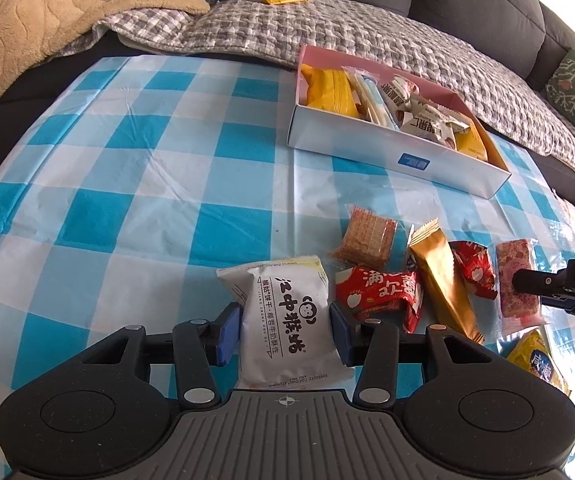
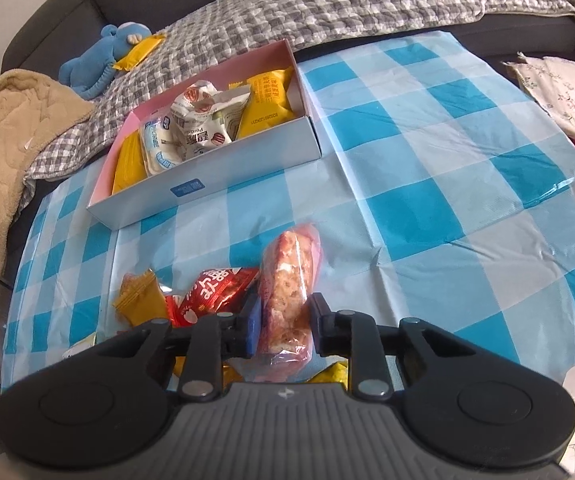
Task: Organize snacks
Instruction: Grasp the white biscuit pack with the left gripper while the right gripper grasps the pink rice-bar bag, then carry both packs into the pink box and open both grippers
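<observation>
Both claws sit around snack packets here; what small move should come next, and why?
Probably lift both and carry them toward the box: the left claw grips the white biscuit packet, the right claw grips the pink snack bar.

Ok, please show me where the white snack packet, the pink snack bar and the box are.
white snack packet (image 1: 287, 320): left wrist view, middle of its printed front.
pink snack bar (image 2: 287, 300): right wrist view, middle of the bar.
box (image 1: 399, 152): left wrist view, near outer wall.

Left gripper (image 1: 286, 328) tilts down, pads pressing both sides of a white packet (image 1: 283, 320). Right gripper (image 2: 285, 326) tilts down beside it, pads clamping a pink bar (image 2: 289, 296).
</observation>
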`<state>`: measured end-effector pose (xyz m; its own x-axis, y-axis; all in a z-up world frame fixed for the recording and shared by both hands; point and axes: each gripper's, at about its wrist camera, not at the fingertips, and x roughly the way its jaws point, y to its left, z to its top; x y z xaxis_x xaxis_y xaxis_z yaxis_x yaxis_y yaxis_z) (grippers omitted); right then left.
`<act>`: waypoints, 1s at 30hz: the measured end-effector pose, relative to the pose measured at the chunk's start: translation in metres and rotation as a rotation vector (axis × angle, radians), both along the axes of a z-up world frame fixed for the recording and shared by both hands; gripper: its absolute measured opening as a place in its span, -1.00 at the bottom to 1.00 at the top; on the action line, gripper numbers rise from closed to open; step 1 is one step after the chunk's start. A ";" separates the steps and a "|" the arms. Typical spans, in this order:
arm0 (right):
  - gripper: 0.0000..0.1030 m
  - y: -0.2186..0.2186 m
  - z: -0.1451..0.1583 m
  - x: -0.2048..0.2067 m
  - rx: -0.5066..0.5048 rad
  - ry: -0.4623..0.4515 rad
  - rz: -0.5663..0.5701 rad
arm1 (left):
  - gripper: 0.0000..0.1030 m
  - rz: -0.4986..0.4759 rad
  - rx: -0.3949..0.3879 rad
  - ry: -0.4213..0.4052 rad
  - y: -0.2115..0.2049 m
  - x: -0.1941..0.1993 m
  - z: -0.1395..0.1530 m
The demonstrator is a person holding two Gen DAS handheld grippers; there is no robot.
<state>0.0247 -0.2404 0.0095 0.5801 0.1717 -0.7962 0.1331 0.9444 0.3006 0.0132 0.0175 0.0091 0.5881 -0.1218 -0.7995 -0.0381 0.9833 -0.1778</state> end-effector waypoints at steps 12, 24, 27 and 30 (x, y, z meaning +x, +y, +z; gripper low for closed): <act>-0.58 -0.014 0.011 -0.002 0.049 -0.056 -0.057 | -0.13 0.024 -0.036 -0.028 0.008 0.001 0.010; -0.58 -0.024 0.019 -0.001 0.080 -0.104 -0.087 | -0.13 0.032 -0.039 -0.074 0.010 0.010 0.022; -0.58 -0.028 0.021 0.003 0.086 -0.115 -0.098 | -0.13 0.026 -0.038 -0.081 0.009 0.014 0.025; -0.58 -0.032 0.022 0.008 0.092 -0.126 -0.113 | -0.13 0.022 -0.039 -0.089 0.009 0.020 0.027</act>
<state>0.0323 -0.2728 0.0320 0.6941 0.1682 -0.7000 0.1926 0.8934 0.4058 0.0331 0.0261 0.0365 0.6599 -0.1381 -0.7386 -0.0423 0.9746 -0.2200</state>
